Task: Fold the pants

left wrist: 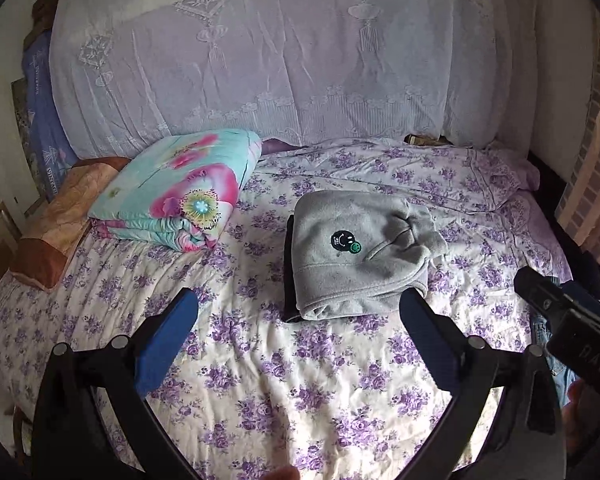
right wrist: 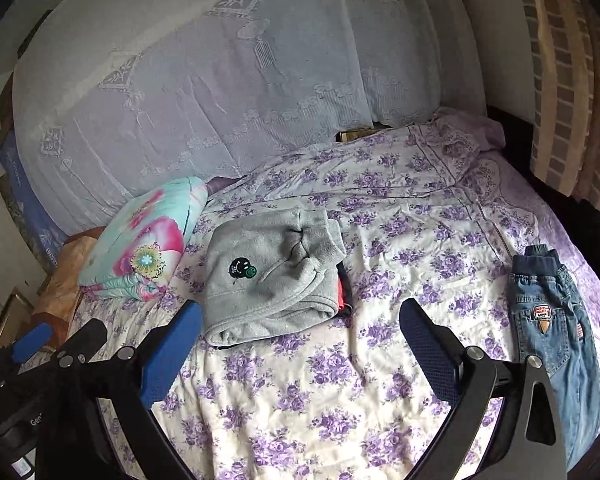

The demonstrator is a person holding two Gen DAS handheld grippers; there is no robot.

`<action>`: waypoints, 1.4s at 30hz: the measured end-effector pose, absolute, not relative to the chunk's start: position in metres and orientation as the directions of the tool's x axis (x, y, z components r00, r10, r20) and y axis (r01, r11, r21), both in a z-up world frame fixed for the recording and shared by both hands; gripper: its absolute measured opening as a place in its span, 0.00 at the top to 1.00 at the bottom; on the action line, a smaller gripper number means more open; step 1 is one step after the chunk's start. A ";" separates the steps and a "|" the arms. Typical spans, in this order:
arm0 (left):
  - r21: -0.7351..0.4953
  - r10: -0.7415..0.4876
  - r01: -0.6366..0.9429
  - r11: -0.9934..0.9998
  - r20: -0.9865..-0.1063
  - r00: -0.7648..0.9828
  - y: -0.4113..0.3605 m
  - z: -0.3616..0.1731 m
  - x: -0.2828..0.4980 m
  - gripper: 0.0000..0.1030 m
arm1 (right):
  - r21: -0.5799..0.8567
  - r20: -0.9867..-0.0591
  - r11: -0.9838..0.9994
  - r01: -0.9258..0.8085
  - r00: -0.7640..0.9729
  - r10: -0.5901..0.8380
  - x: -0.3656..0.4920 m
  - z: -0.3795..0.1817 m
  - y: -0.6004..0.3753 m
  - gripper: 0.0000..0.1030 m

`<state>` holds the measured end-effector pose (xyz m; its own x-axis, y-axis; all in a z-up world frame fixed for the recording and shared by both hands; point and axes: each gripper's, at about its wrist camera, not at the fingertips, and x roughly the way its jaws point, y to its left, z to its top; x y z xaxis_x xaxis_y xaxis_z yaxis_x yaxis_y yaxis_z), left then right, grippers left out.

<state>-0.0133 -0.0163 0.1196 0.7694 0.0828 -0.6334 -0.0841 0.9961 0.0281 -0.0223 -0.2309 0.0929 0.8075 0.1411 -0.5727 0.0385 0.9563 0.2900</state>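
Note:
Folded grey fleece pants (left wrist: pixel 360 252) with a black smiley patch lie on a small stack of folded clothes mid-bed; they also show in the right wrist view (right wrist: pixel 272 272). Blue jeans (right wrist: pixel 552 320) with a dark elastic waistband lie unfolded at the bed's right edge; a sliver shows in the left wrist view (left wrist: pixel 540 332). My left gripper (left wrist: pixel 300 312) is open and empty above the sheet, in front of the grey pants. My right gripper (right wrist: pixel 300 320) is open and empty, between the stack and the jeans.
The bed has a purple-flowered sheet (left wrist: pixel 300 380). A folded turquoise floral quilt (left wrist: pixel 180 192) and a brown pillow (left wrist: pixel 56 232) lie at the left. A large lace-covered bundle (left wrist: pixel 280 60) fills the back. A brick-pattern curtain (right wrist: pixel 560 80) hangs on the right.

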 end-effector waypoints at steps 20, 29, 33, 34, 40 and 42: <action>0.027 0.139 -0.167 0.986 -0.691 0.710 0.000 0.107 -0.012 0.05 | 0.179 -0.565 0.981 -0.071 0.809 0.162 -0.030 0.096 -0.190 0.04; 0.027 0.124 -0.147 0.989 -0.692 0.711 -0.005 0.108 -0.015 0.05 | 0.188 -0.562 0.981 -0.055 0.813 0.153 -0.038 0.096 -0.196 0.04; 0.024 0.120 -0.144 0.989 -0.694 0.710 -0.007 0.107 -0.016 0.05 | 0.190 -0.562 0.980 -0.052 0.813 0.152 -0.040 0.096 -0.198 0.04; 0.022 0.118 -0.143 0.989 -0.695 0.709 -0.007 0.107 -0.016 0.05 | 0.190 -0.562 0.980 -0.053 0.813 0.153 -0.039 0.097 -0.199 0.04; 0.022 0.118 -0.143 0.989 -0.695 0.709 -0.007 0.107 -0.017 0.05 | 0.190 -0.562 0.980 -0.053 0.813 0.153 -0.039 0.097 -0.198 0.04; 0.023 0.120 -0.144 0.989 -0.694 0.710 -0.007 0.107 -0.017 0.05 | 0.189 -0.562 0.980 -0.054 0.813 0.153 -0.040 0.097 -0.198 0.04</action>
<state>-0.0170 -0.0074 0.1073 0.7100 0.1197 -0.6939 -0.1442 0.9893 0.0232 -0.0399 -0.1979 0.0968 0.8128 0.1529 -0.5621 -0.0535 0.9805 0.1893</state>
